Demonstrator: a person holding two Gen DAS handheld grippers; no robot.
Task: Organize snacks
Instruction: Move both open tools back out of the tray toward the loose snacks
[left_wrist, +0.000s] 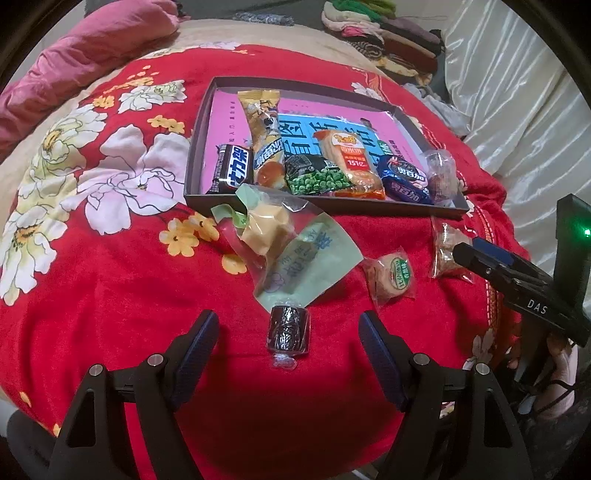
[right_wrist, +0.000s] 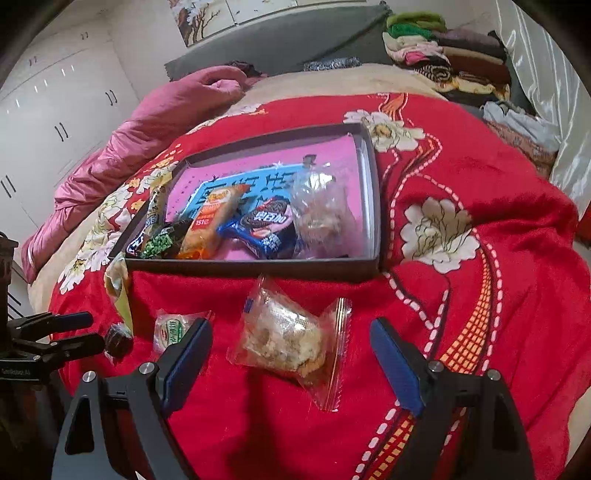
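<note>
Left wrist view looks down over a red flowered blanket (left_wrist: 110, 295) on the bed, and I would judge the sorting a little past halfway. The shallow dark tray (left_wrist: 192, 162) at twelve o'clock already holds a row of packets: a chocolate bar (left_wrist: 231, 170), a long yellow wrapper (left_wrist: 264, 133), green peas (left_wrist: 317, 181), an orange rice cracker pack (left_wrist: 351, 162), a blue cookie pack (left_wrist: 404, 177) and a clear bag (left_wrist: 441, 173).

Four snacks lie loose on the blanket in front of it. A pale green cellophane pastry bag (left_wrist: 284, 243) leans on the tray's near edge, crinkled and half see-through. A small round cake (left_wrist: 391, 277) sits at two o'clock of the left gripper (left_wrist: 287, 334). A dark foil candy (left_wrist: 288, 328), stubby with a twisted end, lies straight ahead between that gripper's spread fingers, which are released and not touching it.

In the right wrist view the right gripper (right_wrist: 291, 339) is likewise released, its blue pads (right_wrist: 397, 365) wide on either side of a clear crinkly packet of crumbly biscuit (right_wrist: 291, 339), which lies flat at twelve o'clock just short of the tray, not yet grasped.
</note>
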